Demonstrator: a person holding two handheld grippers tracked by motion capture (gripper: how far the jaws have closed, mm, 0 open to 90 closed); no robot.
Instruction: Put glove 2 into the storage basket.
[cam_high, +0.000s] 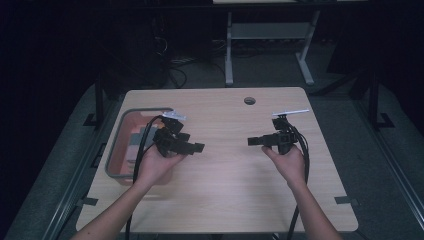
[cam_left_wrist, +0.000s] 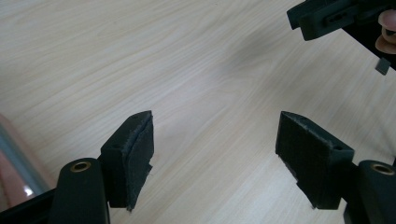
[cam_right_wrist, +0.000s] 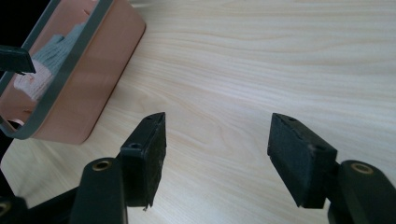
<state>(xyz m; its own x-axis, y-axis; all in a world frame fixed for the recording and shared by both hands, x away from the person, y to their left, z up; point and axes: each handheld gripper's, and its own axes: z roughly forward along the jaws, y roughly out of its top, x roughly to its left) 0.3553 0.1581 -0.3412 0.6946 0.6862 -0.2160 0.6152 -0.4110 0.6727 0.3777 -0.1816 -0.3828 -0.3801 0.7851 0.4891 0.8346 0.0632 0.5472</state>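
Note:
Two hands hold black grippers over a light wooden table (cam_high: 225, 175), jaws pointing toward each other across the middle. My left gripper (cam_high: 199, 147) is held beside an orange bin; in its own view the left gripper (cam_left_wrist: 215, 154) stands open with only bare wood between its pads. My right gripper (cam_high: 252, 141) is at the right of the table; seen from its own camera, the right gripper (cam_right_wrist: 217, 156) is open and holds nothing. The right gripper's jaw tips (cam_left_wrist: 327, 18) show at the top right of the left gripper view.
An orange bin (cam_high: 116, 150) with a grey rim sits at the table's left edge and holds grey cloth (cam_right_wrist: 53, 46). A round cable hole (cam_high: 249, 100) lies near the far edge. A white desk frame (cam_high: 267, 35) stands beyond the table. Cables trail from both grippers.

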